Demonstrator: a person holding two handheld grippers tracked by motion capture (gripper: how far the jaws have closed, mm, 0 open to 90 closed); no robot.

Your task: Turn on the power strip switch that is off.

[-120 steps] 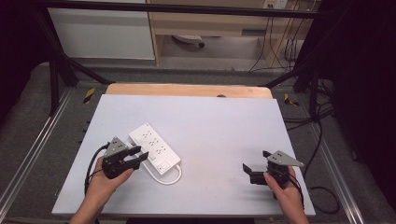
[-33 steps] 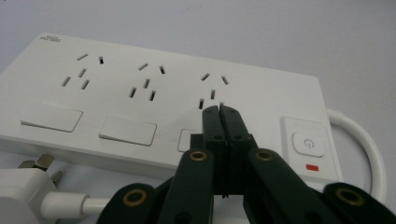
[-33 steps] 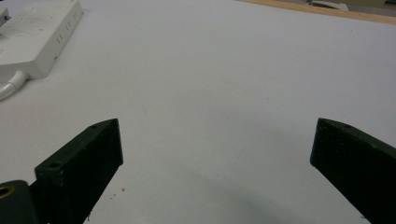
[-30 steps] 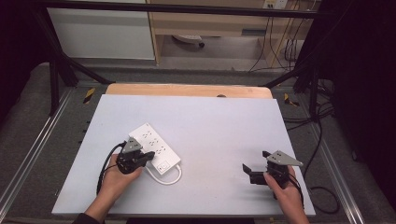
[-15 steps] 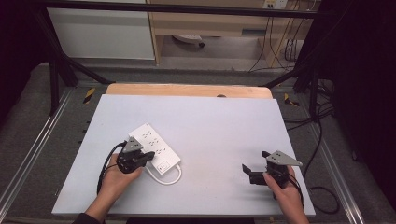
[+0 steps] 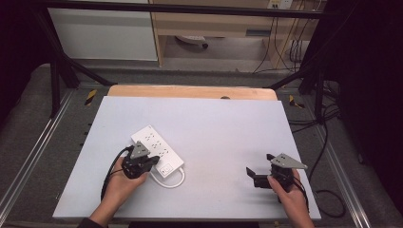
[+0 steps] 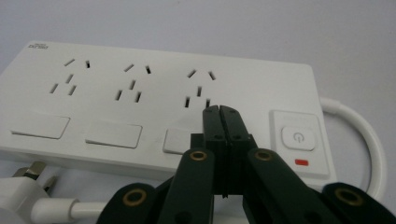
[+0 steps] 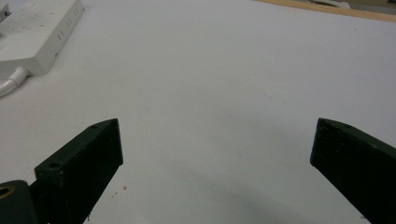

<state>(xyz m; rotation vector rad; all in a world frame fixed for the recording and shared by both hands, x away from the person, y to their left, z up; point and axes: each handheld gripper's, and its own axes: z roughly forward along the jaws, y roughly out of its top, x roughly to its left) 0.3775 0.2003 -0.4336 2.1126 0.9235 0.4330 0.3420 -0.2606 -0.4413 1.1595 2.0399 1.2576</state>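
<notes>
Left tongs (image 7: pixel 219 109) pressed together over power strip (image 7: pixel 154 100), likely to push a switch; right tongs (image 6: pixel 259 178) held wide near the bench's (image 6: pixel 214 123) right edge.

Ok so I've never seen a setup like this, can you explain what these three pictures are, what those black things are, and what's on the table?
There is no robot here: a person holds a hand-held two-jaw gripper in each hand. The high view looks down on a pale table. The other two pictures come from cameras riding on each gripper, looking along its black jaws. On the table lies a white power strip with its cord and plug. The left gripper has its jaws pressed together, tips over the strip beside its power button, holding nothing. The right gripper rests apart with jaws wide open, empty.
</notes>
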